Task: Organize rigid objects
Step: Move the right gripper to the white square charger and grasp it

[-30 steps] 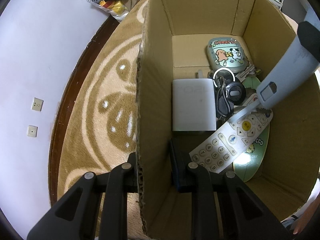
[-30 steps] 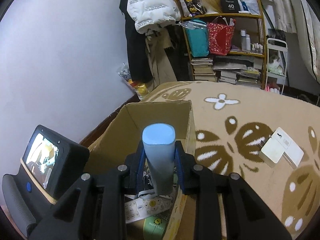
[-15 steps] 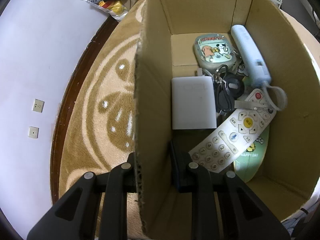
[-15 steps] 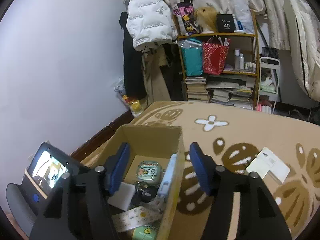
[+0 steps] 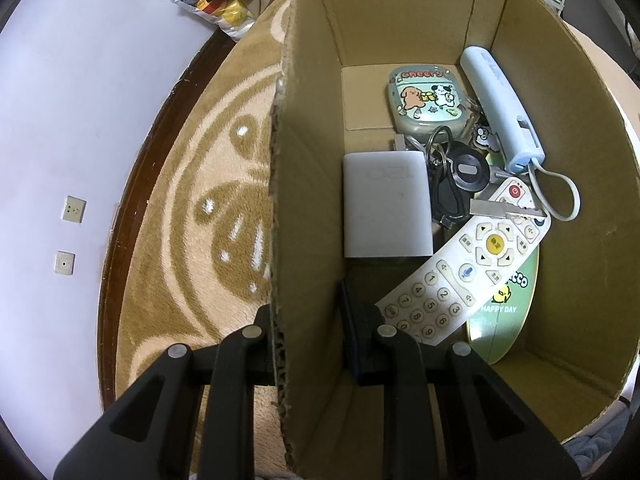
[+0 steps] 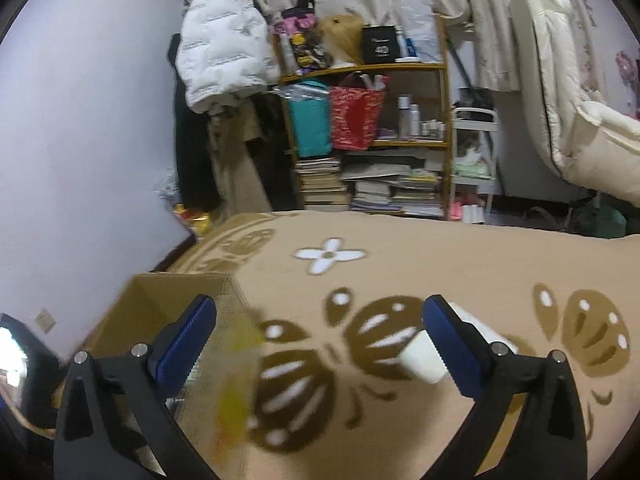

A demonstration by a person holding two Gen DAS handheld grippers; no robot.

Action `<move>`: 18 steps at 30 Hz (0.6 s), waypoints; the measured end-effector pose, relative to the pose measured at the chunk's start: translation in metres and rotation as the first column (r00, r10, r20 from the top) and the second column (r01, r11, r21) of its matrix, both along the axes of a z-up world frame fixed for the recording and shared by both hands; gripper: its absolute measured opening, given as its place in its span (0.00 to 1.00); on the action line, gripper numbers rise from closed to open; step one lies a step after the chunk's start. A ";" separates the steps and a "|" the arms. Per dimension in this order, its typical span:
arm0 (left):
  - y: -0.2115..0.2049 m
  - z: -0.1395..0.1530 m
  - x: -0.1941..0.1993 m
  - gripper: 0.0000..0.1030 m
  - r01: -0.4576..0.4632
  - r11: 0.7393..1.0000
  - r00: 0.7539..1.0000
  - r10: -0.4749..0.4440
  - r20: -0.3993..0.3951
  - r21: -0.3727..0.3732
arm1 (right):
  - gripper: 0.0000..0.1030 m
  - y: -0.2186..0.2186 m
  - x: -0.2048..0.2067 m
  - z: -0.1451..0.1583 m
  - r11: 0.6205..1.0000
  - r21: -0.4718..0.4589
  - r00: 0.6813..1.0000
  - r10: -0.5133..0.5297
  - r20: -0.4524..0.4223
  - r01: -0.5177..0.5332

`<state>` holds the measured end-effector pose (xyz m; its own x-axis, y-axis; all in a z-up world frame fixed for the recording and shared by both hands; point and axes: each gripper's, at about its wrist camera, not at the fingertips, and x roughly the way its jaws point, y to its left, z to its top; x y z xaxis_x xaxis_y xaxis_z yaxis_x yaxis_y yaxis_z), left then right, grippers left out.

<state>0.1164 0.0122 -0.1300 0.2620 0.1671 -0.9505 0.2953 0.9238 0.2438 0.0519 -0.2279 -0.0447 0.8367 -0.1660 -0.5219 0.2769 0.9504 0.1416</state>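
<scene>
White box (image 6: 424, 354) beside right hand-held gripper (image 6: 320, 334)

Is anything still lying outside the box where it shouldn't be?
Yes. One white boxy thing lies alone on the brown patterned rug, away from the cardboard box. The remote, keys and other items already sit inside.

A lived-in bedroom in a home. A patterned tan carpet (image 6: 400, 264) covers the floor, a white puffer jacket (image 6: 224, 60) hangs by the wall, and a wooden shelf (image 6: 372, 136) holds bags, bottles and stacked books (image 6: 384, 194). Pale curtains (image 6: 480, 12) hang behind.
</scene>
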 end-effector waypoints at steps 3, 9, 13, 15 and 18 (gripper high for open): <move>0.000 -0.001 0.000 0.21 0.000 1.000 1.000 0.000 0.000 0.000 | 1.00 -0.018 0.009 -0.020 0.999 -0.012 0.999 -0.033 -0.041 0.032; 0.001 -0.001 0.000 0.21 0.007 1.000 1.000 -0.007 0.000 -0.002 | 1.00 -0.049 0.018 -0.048 0.995 0.019 0.990 -0.097 -0.103 0.099; -0.002 -0.002 -0.002 0.21 0.012 1.000 1.000 -0.012 0.006 0.007 | 1.00 -0.064 0.022 -0.068 0.991 0.036 0.982 -0.119 -0.149 0.125; -0.003 -0.003 -0.003 0.21 0.019 1.000 1.000 -0.019 0.008 0.014 | 1.00 -0.071 0.024 -0.078 0.989 0.059 0.977 -0.122 -0.176 0.134; -0.006 -0.003 -0.003 0.21 0.021 1.000 1.000 -0.021 0.009 0.017 | 1.00 -0.079 0.025 -0.090 0.981 0.119 0.967 -0.127 -0.222 0.156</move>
